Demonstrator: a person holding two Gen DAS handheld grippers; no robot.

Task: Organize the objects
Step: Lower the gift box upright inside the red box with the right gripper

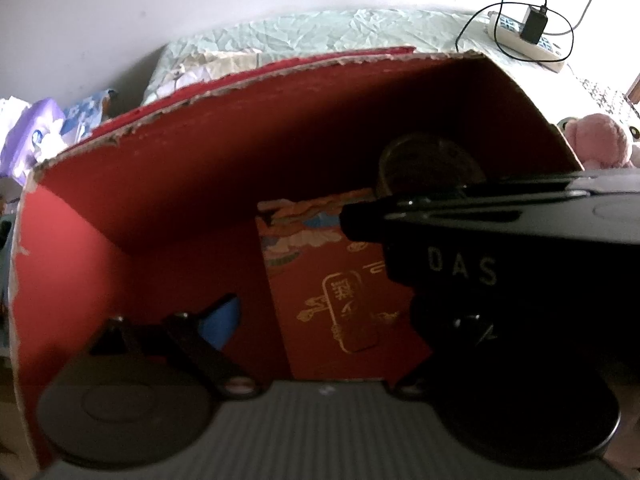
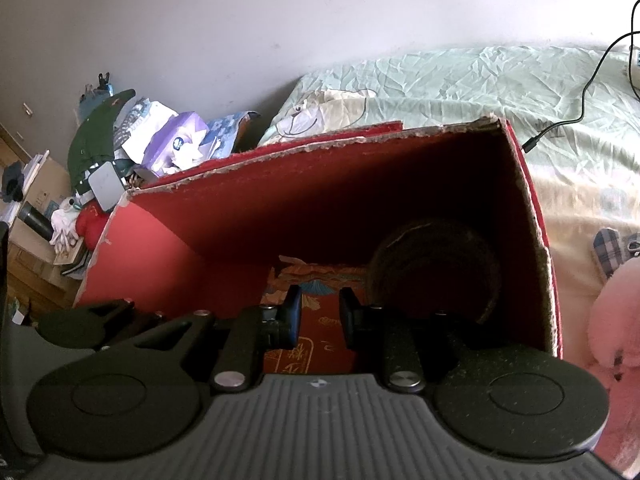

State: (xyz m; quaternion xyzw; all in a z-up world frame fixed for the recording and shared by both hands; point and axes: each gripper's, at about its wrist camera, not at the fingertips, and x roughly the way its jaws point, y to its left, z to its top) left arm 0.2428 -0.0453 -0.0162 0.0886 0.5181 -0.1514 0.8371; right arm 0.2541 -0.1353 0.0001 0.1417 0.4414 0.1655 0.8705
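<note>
A big red cardboard box point(image 1: 208, 168) with torn rims stands open on the bed; it also shows in the right wrist view point(image 2: 280, 200). Inside lie a flat red packet with gold print point(image 1: 340, 292), also seen from the right wrist point(image 2: 316, 320), and a dark round container point(image 1: 430, 164) point(image 2: 436, 264) at the right rear. My right gripper point(image 2: 319, 312) is open and empty, fingers inside the box above the packet. My left gripper reaches into the box; only its left blue-padded finger point(image 1: 222, 320) shows, the right side hidden by the other gripper's black body point(image 1: 500, 236).
The box stands on a bed with a pale green sheet point(image 2: 480, 88). A pink plush toy point(image 2: 616, 320) lies right of the box. A power strip with charger and cable point(image 1: 528, 36) lies on the bed behind. Clutter, bags and boxes point(image 2: 120, 152) are piled at the left.
</note>
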